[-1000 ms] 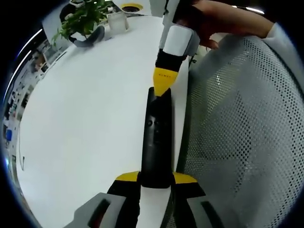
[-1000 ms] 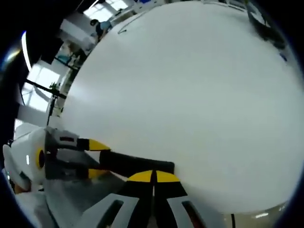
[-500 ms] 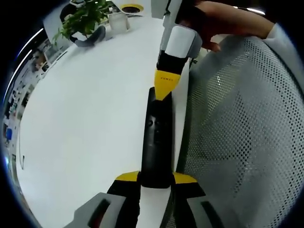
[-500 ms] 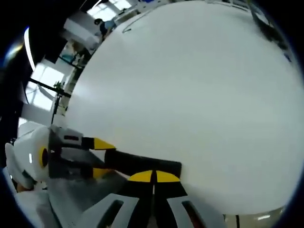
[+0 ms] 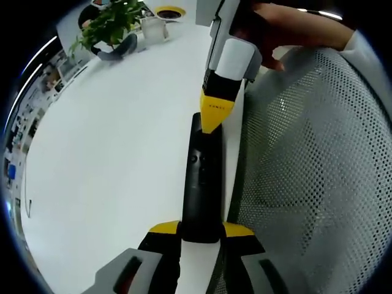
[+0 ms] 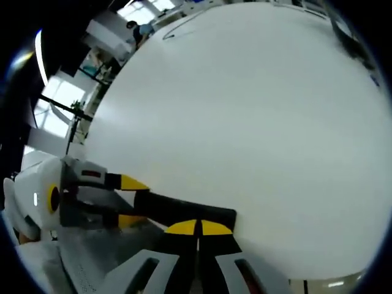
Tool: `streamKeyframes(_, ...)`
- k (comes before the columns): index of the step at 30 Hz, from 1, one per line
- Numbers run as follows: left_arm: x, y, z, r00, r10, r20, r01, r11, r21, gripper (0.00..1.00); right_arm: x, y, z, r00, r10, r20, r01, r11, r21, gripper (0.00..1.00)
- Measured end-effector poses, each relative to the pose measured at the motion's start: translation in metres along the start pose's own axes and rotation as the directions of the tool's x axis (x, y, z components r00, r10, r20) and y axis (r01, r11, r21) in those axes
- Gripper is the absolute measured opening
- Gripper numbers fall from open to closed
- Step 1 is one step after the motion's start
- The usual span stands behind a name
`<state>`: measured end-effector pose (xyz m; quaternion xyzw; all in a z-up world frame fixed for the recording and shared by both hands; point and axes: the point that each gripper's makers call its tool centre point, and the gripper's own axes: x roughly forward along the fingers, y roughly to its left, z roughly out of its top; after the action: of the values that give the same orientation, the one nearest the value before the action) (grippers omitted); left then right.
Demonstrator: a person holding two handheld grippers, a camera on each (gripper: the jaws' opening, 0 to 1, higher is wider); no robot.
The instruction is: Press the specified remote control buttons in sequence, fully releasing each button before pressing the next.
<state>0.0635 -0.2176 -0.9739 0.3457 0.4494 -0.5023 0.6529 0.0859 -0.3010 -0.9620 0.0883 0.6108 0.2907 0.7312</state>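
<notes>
Now, left gripper view: left gripper [image 5: 201,231] clamped on the near end of the black remote control [image 5: 201,177], fingers closed against its sides, remote stretching away over the white worktop [image 5: 116,147]. Right gripper [image 5: 214,107] dropping in from above, yellow tip together and touching the remote's far end. Mesh chair back [image 5: 312,184] just beside; potted plant [image 5: 110,24] far off. Over to the right gripper view: fingers [image 6: 184,228] pressed shut, tips on the remote, left gripper [image 6: 122,202] holding it from the left.
</notes>
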Motion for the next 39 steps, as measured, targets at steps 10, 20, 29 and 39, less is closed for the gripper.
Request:
streamKeyframes(10, 0.000, -0.001, 0.000, 1.000, -0.004, -0.010, 0.004, 1.000, 0.010, 0.24, 0.000, 0.001, 0.000, 0.998, 0.013, -0.064, -0.009, 0.998, 0.063, 0.00)
streamKeyframes(20, -0.001, -0.001, -0.001, 1.000, -0.002, -0.007, 0.002, 1.000, 0.003, 0.24, 0.000, 0.001, 0.000, 0.997, 0.030, -0.066, -0.027, 0.998, 0.050, 0.00)
streamKeyframes(29, 0.000, -0.001, -0.001, 1.000, 0.002, 0.001, -0.002, 1.000, -0.013, 0.24, 0.002, 0.008, 0.015, 0.999, 0.042, 0.024, -0.041, 0.999, -0.010, 0.00)
streamKeyframes(39, -0.001, 0.000, 0.000, 1.000, 0.003, 0.009, -0.003, 1.000, -0.018, 0.24, 0.007, 0.015, 0.017, 0.999, 0.026, 0.035, -0.021, 0.991, -0.134, 0.00)
